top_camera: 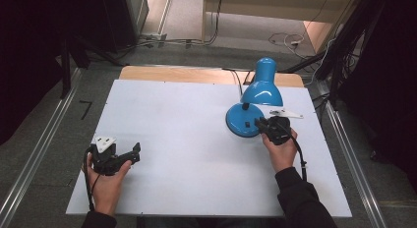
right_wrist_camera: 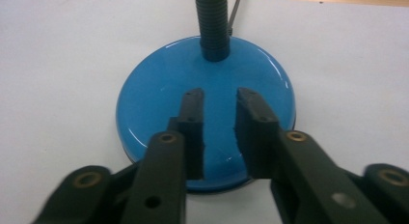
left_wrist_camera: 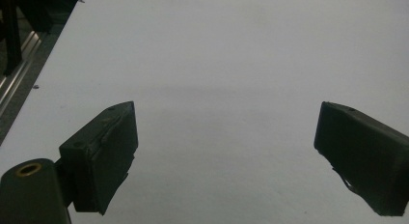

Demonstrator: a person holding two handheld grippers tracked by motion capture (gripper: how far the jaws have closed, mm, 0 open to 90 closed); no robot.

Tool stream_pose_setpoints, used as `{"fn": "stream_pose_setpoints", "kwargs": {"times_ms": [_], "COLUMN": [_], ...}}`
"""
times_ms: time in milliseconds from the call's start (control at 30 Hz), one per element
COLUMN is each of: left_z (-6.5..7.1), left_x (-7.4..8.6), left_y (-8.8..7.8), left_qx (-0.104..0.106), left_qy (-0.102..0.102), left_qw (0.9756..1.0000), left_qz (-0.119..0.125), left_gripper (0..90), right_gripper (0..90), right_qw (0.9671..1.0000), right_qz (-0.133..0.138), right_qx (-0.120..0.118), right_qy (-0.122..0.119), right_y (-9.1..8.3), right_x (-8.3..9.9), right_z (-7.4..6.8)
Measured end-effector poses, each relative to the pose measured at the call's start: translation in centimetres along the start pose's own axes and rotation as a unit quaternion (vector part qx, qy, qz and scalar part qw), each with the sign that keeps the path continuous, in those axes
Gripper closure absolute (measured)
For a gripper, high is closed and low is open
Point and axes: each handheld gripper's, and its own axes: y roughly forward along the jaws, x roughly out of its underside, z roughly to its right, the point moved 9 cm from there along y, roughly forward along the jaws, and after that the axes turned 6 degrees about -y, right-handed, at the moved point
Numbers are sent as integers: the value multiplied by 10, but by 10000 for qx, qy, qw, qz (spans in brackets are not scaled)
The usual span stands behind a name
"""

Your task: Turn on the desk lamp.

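The blue desk lamp [top_camera: 255, 102] stands at the right side of the white table [top_camera: 187, 139], its round base [right_wrist_camera: 205, 98] flat on the board and its shade [top_camera: 262, 88] leaning toward 12 o'clock on a black ribbed neck [right_wrist_camera: 212, 23]. The right gripper [right_wrist_camera: 217, 96] sits over the base from 5 o'clock, its jaws drawn narrow with a slim gap and nothing visibly clamped; a black switch [top_camera: 247, 124] on the base lies just beside them. A cable [top_camera: 236, 78] leaves the lamp toward 11 o'clock. The left gripper [top_camera: 129, 156] rests well apart at 8 o'clock, jaws spread wide over bare board
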Motion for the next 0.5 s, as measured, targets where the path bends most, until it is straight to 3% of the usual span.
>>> {"fn": "stream_pose_setpoints", "kwargs": {"times_ms": [167,500], "left_z": [0,-1], "left_x": [0,0], "left_y": [0,0], "left_qx": [3,12], "left_qy": [-2,-26], "left_qw": [10000,10000], "left_qz": [-4,-2], "left_gripper": [85,85], "right_gripper": [872,874], "right_qw": [9999,9997], "right_qz": [2,-60], "right_qx": [-117,-179], "right_qy": [-96,-123], "right_y": [3,14], "right_x": [-2,1], "right_z": [-8,-16]}}
